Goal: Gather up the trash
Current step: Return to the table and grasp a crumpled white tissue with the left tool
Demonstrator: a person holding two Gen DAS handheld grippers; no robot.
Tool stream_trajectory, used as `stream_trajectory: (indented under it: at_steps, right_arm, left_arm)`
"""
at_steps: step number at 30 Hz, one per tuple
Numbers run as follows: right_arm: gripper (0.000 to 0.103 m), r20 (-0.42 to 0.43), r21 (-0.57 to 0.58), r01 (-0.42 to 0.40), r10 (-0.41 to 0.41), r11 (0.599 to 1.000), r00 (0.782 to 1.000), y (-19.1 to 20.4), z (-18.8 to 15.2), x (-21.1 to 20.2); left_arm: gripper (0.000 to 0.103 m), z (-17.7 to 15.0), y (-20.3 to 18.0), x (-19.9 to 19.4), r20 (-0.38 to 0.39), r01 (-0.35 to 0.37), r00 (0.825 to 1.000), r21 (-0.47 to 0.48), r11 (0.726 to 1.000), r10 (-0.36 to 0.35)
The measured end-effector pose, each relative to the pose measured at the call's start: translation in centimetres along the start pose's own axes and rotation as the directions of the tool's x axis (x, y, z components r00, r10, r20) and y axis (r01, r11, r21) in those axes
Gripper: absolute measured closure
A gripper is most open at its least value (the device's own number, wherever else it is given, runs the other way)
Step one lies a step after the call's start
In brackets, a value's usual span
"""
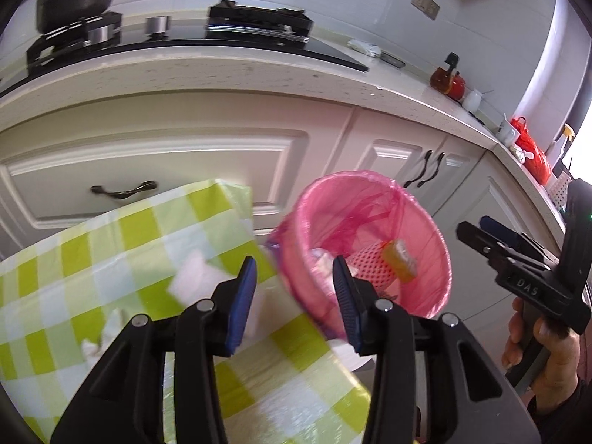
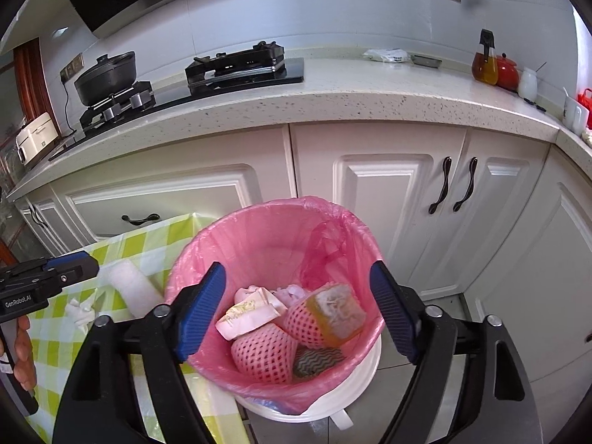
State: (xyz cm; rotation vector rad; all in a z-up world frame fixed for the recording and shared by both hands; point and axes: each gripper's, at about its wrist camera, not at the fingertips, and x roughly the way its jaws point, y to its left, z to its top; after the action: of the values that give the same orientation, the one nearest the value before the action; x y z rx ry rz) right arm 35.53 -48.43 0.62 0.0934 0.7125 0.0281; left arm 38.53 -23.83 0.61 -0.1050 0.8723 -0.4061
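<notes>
Right wrist view is looking past white cabinets (image 2: 373, 185) and a speckled countertop (image 2: 333, 100) carrying a black pot (image 2: 105, 74). Below, a table with a green checked cloth (image 2: 148, 244) is sitting beside a pink-lined trash bin (image 2: 266, 229) holding foam nets, a sponge and wrappers (all heaped together). White foam (image 2: 129, 285) and crumpled tissue (image 2: 79, 309) are lying on the cloth. The right gripper (image 2: 298, 310) is hanging released over the bin; the left gripper (image 1: 294, 281) is gaping, grasping nothing.

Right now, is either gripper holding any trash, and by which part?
Nothing is held. The right gripper is open and empty above the pink-lined white plastic bin; the left gripper is open and empty over the green checked tablecloth.
</notes>
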Motion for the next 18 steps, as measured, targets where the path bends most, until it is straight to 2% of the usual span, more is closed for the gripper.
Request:
stream_trajectory:
  at_steps: [5,18]
  right_arm:
    - [0.021,0.005,-0.008,-0.009,0.009,1.0,1.0,1.5,-0.8,-0.8]
    - [0.021,-0.017,-0.069,-0.063,0.062,0.996,0.998,6.6,-2.8,-0.9]
  left_arm:
    - [0.058,-0.9,2.6,-1.9,0.01,-0.029,1.0,-0.026,0.999,0.029]
    - [0.054,-4.5,9.9,-3.8,-0.01,-0.109,0.994,-0.118,0.987,0.109]
